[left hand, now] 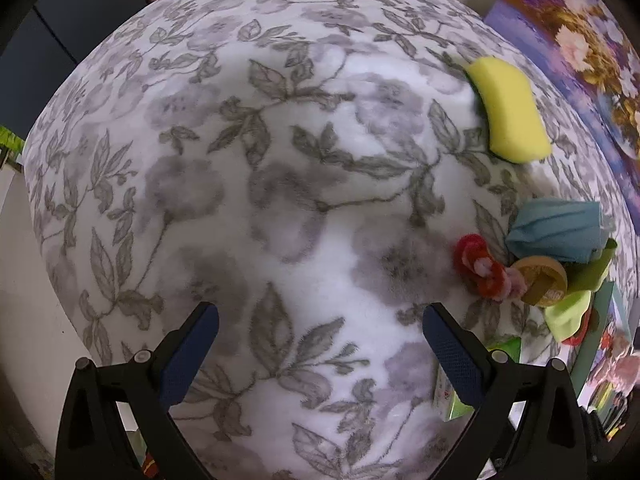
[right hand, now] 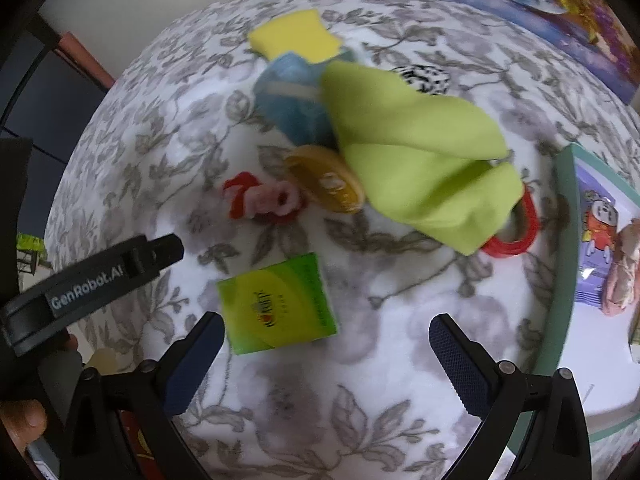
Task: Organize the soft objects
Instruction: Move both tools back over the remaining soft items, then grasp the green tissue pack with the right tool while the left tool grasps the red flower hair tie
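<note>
On a floral blanket (right hand: 400, 340) lie a yellow sponge (right hand: 294, 36), a blue cloth (right hand: 292, 100), a lime green cloth (right hand: 412, 152), a red-and-pink fuzzy toy (right hand: 264, 200) and a green tissue pack (right hand: 278, 304). My right gripper (right hand: 326, 344) is open and empty just in front of the tissue pack. My left gripper (left hand: 320, 336) is open and empty over bare blanket (left hand: 240, 160). In the left wrist view the sponge (left hand: 510, 112), blue cloth (left hand: 556, 232) and fuzzy toy (left hand: 480, 268) lie to the right.
A yellow tape roll (right hand: 326, 180) and a red ring (right hand: 516, 236) sit by the green cloth, a black-and-white item (right hand: 424, 76) behind it. A green-rimmed tray (right hand: 564, 264) with a printed packet stands right. A flowered board (right hand: 520, 4) stands at the back. The left gripper's body (right hand: 100, 276) crosses the left side.
</note>
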